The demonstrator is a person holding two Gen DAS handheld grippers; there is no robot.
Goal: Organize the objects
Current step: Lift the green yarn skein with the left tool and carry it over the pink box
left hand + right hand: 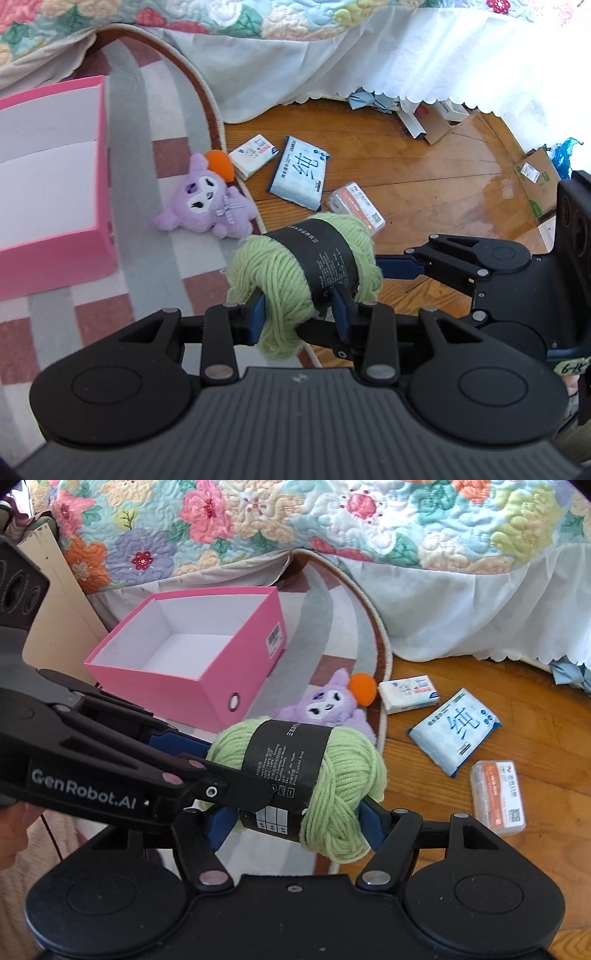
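- The pink box (192, 657) stands open and bare on the striped rug (155, 110), beside the bed; the skein hangs in the air short of it, so an early release would drop the skein outside.
- The green yarn skein (314, 779), soft and springy, is pinched at both ends: the left gripper (299, 314) squeezes one end narrowly, the right gripper (295, 823) clamps its wider girth.
- Uneven pulling could slip loops off the black paper band (284, 760).
- The purple plush toy (207, 206) and tissue packs (299, 171) lie below, risking snags.

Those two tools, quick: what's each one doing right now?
Left tool: closed on the green yarn ball, gripping it near one end.
Right tool: closed on the same yarn ball, across its length.
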